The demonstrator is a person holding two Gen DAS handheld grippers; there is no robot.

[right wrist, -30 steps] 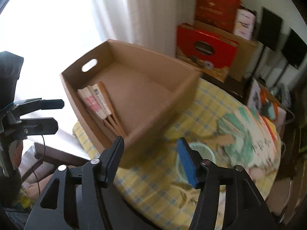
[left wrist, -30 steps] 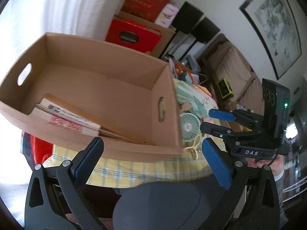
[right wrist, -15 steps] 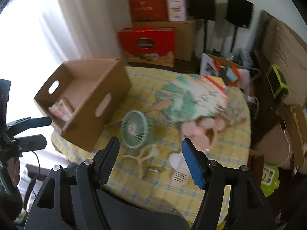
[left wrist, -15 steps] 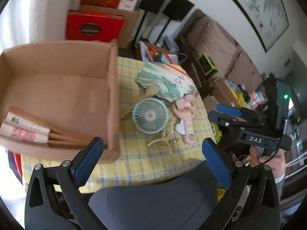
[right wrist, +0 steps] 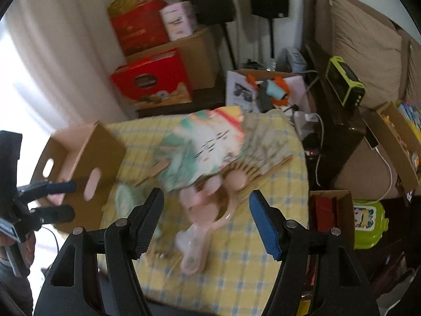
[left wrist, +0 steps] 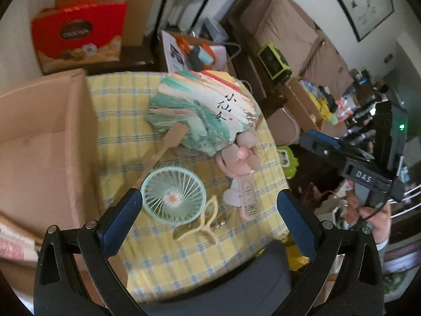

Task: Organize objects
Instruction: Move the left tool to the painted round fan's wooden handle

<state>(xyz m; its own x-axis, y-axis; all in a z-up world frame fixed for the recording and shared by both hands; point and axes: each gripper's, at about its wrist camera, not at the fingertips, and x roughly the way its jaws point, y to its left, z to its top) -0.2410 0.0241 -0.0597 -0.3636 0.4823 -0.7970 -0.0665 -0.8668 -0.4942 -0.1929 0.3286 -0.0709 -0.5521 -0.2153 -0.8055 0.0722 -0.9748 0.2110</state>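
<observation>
- While the left gripper (left wrist: 208, 217) hangs over the table (left wrist: 163, 258), its view has swung off the box (left wrist: 39, 142) toward the loose items; fingers (left wrist: 121, 221) spread wide, nothing between them.
- Green fan (left wrist: 173, 197) lies just ahead of the left finger, cream clip (left wrist: 200, 226) touching its rim, pink fan (left wrist: 242, 179) beside it, paper fan (left wrist: 200, 115) further back.
- Box sits at the left edge of the table, folded fans (left wrist: 13, 242) already inside.
- Right view, blurred: right gripper (right wrist: 205, 222) has also swung from the box (right wrist: 79, 168) to above the pink fan (right wrist: 205, 210); its fingers have just been opening and are empty.
- Left gripper (right wrist: 56, 198) shows at the left edge, near the box.
- Likely meaning: one drop-off done, both hands heading for the next pick, pink fan or green fan.
</observation>
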